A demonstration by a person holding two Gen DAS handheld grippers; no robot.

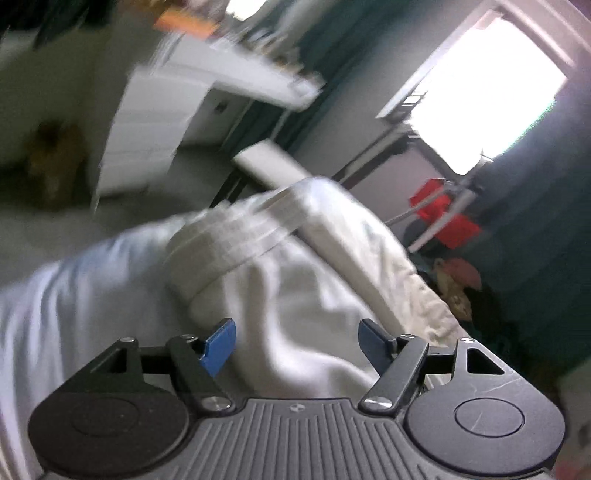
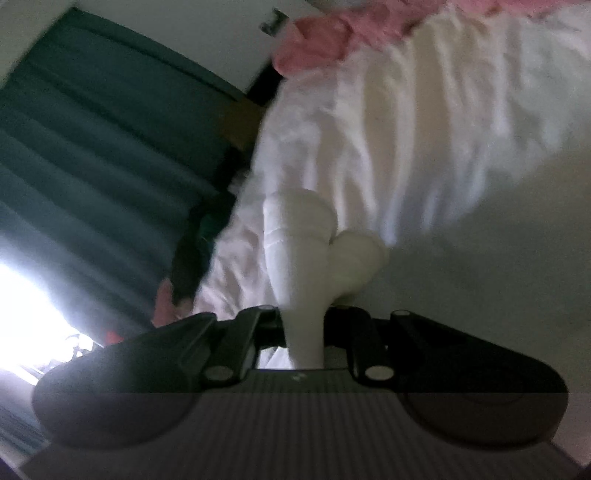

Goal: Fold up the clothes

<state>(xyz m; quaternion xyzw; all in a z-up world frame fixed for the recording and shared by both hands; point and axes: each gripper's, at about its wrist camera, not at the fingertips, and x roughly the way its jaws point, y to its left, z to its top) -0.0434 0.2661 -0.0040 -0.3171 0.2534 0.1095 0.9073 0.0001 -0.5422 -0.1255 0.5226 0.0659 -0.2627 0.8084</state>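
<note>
**Right tool pinches white garment, left tool spread above it**

We see a white garment (image 1: pixel 280 288) lying bunched across a pale bed surface (image 2: pixel 480 277); both views are blurred. In the left wrist view it fills the middle, with a ribbed band (image 1: pixel 236 236) folded over the top. Behind it we make out a bright window (image 1: pixel 491 96), dark teal curtains (image 2: pixel 92 129), a white desk (image 1: pixel 207 85) and something red (image 1: pixel 439 218) on a rack. In the right wrist view a pink cloth (image 2: pixel 332 33) sits at the far edge of the white garment.

Our left tool (image 1: pixel 297 343) is spread, blue pads (image 1: pixel 221 345) well apart, nothing gripped; the garment lies beyond and below them. Our right tool (image 2: pixel 304 332) is pressed nearly together, pinching a bunched fold of the white garment that rises straight out of the jaws.
</note>
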